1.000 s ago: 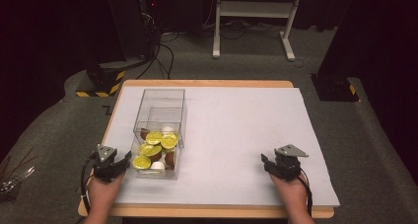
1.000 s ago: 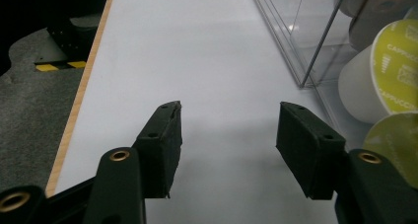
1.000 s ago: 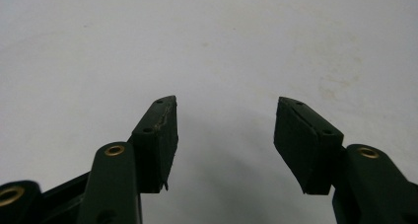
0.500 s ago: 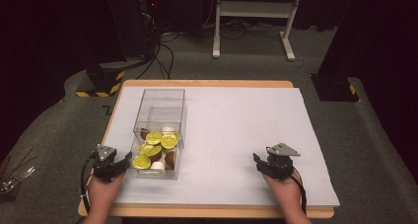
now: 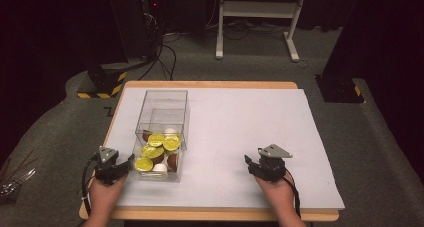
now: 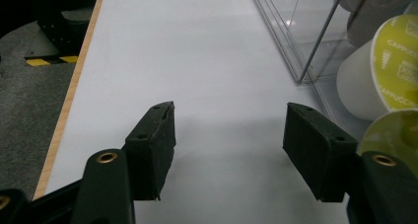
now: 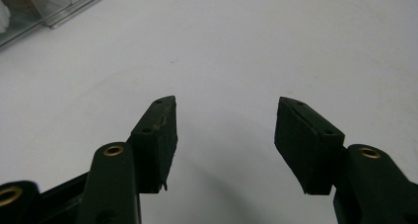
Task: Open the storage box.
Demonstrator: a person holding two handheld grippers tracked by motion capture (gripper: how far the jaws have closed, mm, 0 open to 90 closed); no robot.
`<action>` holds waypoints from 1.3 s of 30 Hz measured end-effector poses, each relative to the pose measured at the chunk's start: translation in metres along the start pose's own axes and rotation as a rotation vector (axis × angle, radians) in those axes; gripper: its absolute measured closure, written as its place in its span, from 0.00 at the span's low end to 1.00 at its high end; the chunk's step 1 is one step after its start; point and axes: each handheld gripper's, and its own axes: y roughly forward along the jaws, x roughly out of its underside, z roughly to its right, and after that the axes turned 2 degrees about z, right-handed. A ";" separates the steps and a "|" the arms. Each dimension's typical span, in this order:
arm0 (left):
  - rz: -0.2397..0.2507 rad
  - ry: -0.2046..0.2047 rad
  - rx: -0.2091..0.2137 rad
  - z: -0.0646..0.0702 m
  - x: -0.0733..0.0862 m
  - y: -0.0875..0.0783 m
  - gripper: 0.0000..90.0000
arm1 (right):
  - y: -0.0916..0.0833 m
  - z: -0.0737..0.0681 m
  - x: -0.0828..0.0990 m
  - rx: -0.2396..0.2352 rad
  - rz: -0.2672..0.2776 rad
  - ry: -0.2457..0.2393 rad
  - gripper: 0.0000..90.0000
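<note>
A clear plastic box (image 5: 163,103) stands on the left half of the white sheet, and its near end holds several coffee capsules (image 5: 156,152) with yellow-green lids, plus brown and white ones. My left gripper (image 5: 127,163) rests just left of the box's near corner. Its jaws have just been opening, and nothing lies between them. In the left gripper view the open left gripper (image 6: 229,145) hangs over bare sheet, with the box wall (image 6: 296,41) and a white capsule (image 6: 362,83) at the right. My right gripper (image 5: 249,164) stands open over the sheet, right of the box. The right gripper (image 7: 224,140) holds nothing.
The white sheet (image 5: 250,122) covers a wooden table (image 5: 210,84). The box's far half is empty of capsules. A corner of the box (image 7: 44,9) shows at the top left of the right gripper view. A white stand (image 5: 260,17) and cables lie on the floor beyond.
My right gripper has moved left across the sheet, towards the box. The left hand has stayed beside the box.
</note>
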 end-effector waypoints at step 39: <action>0.004 -0.014 0.033 -0.002 -0.001 -0.003 0.40 | 0.015 -0.054 -0.034 -0.145 0.026 -0.062 0.50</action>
